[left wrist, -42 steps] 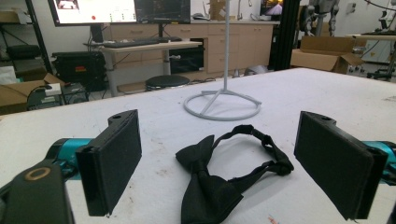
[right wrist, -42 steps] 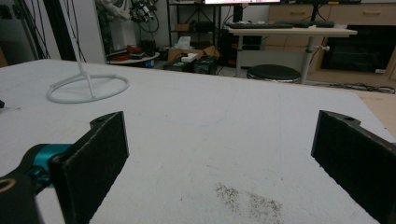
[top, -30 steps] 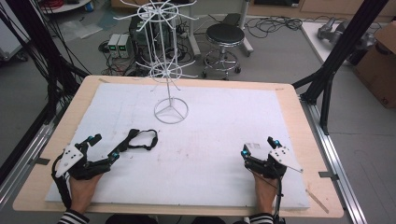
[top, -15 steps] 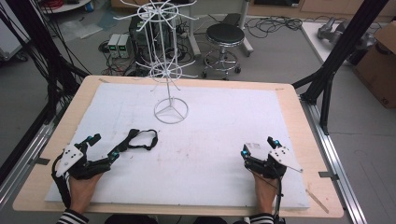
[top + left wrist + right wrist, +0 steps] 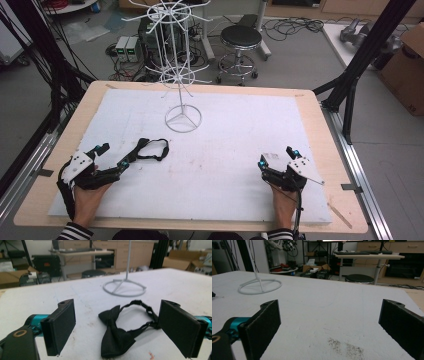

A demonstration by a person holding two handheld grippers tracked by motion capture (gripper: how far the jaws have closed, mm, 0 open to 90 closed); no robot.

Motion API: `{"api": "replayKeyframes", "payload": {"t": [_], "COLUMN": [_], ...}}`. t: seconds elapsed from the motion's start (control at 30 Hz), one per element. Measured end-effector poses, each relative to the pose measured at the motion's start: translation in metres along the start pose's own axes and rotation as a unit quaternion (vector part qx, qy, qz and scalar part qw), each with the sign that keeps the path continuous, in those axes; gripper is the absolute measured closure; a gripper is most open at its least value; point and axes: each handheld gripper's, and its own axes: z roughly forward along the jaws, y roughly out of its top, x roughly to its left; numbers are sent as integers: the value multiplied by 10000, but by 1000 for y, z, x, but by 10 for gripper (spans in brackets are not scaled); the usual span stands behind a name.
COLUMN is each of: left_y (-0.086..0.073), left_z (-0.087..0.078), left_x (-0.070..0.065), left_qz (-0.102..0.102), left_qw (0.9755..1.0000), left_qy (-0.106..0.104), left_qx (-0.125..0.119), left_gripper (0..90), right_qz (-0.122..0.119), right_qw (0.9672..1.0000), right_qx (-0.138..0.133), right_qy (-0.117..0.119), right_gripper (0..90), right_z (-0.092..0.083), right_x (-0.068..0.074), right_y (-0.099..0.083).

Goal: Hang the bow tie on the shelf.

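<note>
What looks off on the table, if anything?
Nothing damaged or spilled. The black bow tie lies flat with its strap looped, between the open left tool. A faint dark smudge marks the white mat by the right tool.

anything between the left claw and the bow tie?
No. In the left gripper view the bow tie lies on the white mat just ahead of the open left claw, partly between its jaws, with nothing in the way.
</note>
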Motion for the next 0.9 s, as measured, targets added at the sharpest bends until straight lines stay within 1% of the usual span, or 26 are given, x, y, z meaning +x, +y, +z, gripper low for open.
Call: {"api": "replayKeyframes", "payload": {"t": [0.07, 0.2, 0.27, 0.33, 0.37, 0.4, 0.43, 0.47, 0.5, 0.53, 0.57, 0.6, 0.63, 0.67, 0.7, 0.73, 0.8, 0.83, 0.87, 0.9], "left_y": [3, 14, 20, 26, 26, 32, 32, 35, 37, 43, 43, 49, 49, 54, 54, 59, 64, 64, 68, 68], "left_z": [0, 1, 2, 4, 4, 5, 5, 6, 8, 10, 10, 14, 14, 18, 18, 23, 28, 28, 32, 32], "left_x": [-1, 2, 4, 6, 6, 7, 7, 8, 8, 9, 9, 9, 9, 8, 8, 6, 4, 4, 2, 2], "left_qz": [60, 37, 16, 40, 40, 56, 56, 93, 106, 80, 80, 122, 122, 192, 192, 276, 374, 374, 463, 463], "left_qw": [10000, 9999, 9997, 9993, 9993, 9987, 9987, 9982, 9976, 9966, 9966, 9955, 9955, 9938, 9938, 9920, 9898, 9898, 9876, 9876], "left_qy": [47, 25, 13, -17, -17, -11, -11, 32, 84, 112, 112, 57, 57, -22, -22, -76, -123, -123, -184, -184], "left_qx": [27, 117, 228, 365, 365, 509, 509, 585, 684, 811, 811, 937, 937, 1092, 1092, 1229, 1372, 1372, 1490, 1490], "left_gripper": [151, 151, 152, 152, 152, 152, 152, 151, 150, 150, 150, 150, 150, 151, 151, 152, 152, 153, 155, 156], "right_qz": [-22, -10, -17, -12, -22, -25, -2, -14, 3, -31, -32, -4, -4, -11, -2, -5, -3, -17, -6, -4], "right_qw": [10000, 10000, 10000, 10000, 10000, 10000, 10000, 10000, 10000, 10000, 10000, 10000, 10000, 10000, 10000, 10000, 10000, 10000, 10000, 10000], "right_qx": [-16, -12, -17, -13, -15, -18, 1, 5, 14, -7, -6, 12, 12, 8, 26, 11, 5, -7, -5, -5], "right_qy": [-9, -3, -3, -4, -2, -6, -7, -2, 0, -8, -9, 0, 0, -5, 1, -2, -5, -5, -3, 2], "right_gripper": [28, 28, 28, 28, 28, 29, 28, 28, 29, 28, 28, 28, 28, 28, 28, 28, 28, 28, 28, 28], "right_z": [0, 0, 0, 0, 0, 0, 0, 0, 0, 0, 0, 0, 0, 0, 0, 0, 0, 0, 0, 0], "right_x": [-1, -1, -1, -1, -1, -1, 0, 0, 0, -1, -1, 0, 0, 0, 0, 0, 0, -1, -1, -1], "right_y": [0, 0, 0, 0, 0, 0, 0, 0, 0, 0, 0, 0, 0, 0, 0, 0, 0, 0, 0, 0]}}
